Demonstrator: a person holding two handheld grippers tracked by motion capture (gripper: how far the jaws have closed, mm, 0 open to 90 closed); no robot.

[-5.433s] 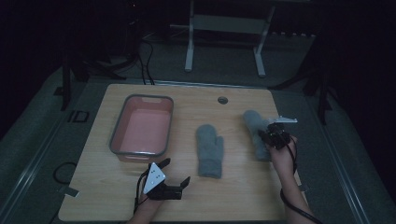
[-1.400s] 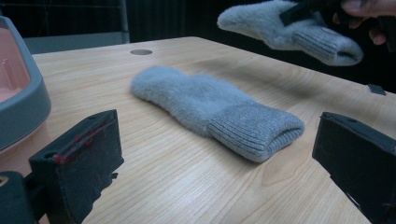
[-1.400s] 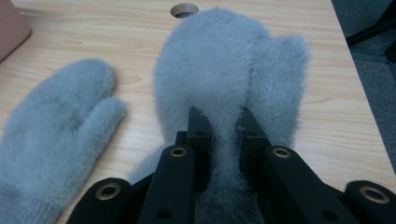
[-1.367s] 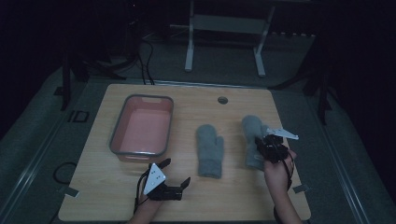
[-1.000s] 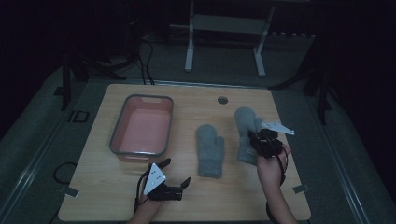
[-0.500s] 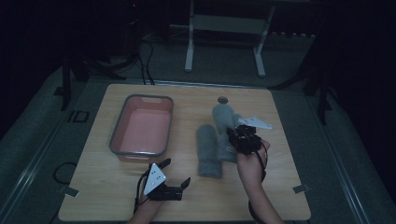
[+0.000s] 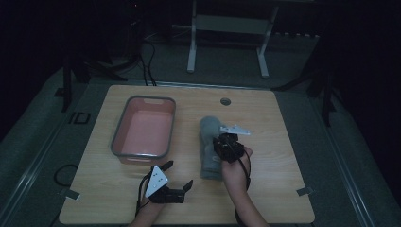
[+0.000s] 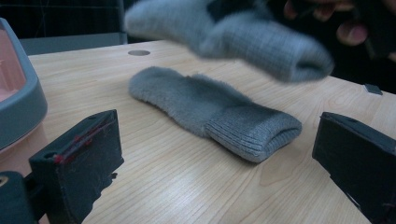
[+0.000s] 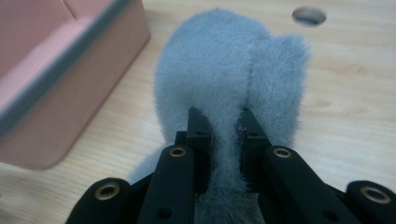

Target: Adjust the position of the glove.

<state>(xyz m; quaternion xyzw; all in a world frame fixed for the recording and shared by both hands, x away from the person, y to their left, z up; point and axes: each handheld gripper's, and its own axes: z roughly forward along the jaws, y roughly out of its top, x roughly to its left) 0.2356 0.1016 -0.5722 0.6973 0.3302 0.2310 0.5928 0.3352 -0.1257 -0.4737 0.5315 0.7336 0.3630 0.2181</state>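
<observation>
Two fuzzy grey mittens are on the scene. One mitten (image 7: 211, 169) (image 8: 210, 109) lies flat at the table's centre, cuff toward the front. My right gripper (image 7: 226, 142) (image 9: 223, 122) is shut on the second mitten (image 7: 209, 128) (image 9: 224, 60), pinching its fabric near the cuff. That mitten hangs just over the lying one, its tip pointing to the far side, and appears blurred as the held mitten (image 8: 243, 37) in the left gripper view. My left gripper (image 7: 176, 178) (image 8: 219, 140) rests near the front edge, jaws wide open and bare, facing the lying mitten's cuff.
A pink tub with a grey rim (image 7: 143, 99) (image 9: 60, 70) stands left of the mittens, close beside the held one. A round cable hole (image 7: 225, 101) (image 9: 308, 16) sits at the table's far middle. Bare wood lies to the right.
My right gripper has carried its mitten leftward from the right side of the table to above the lying mitten. The left gripper has stayed put.
</observation>
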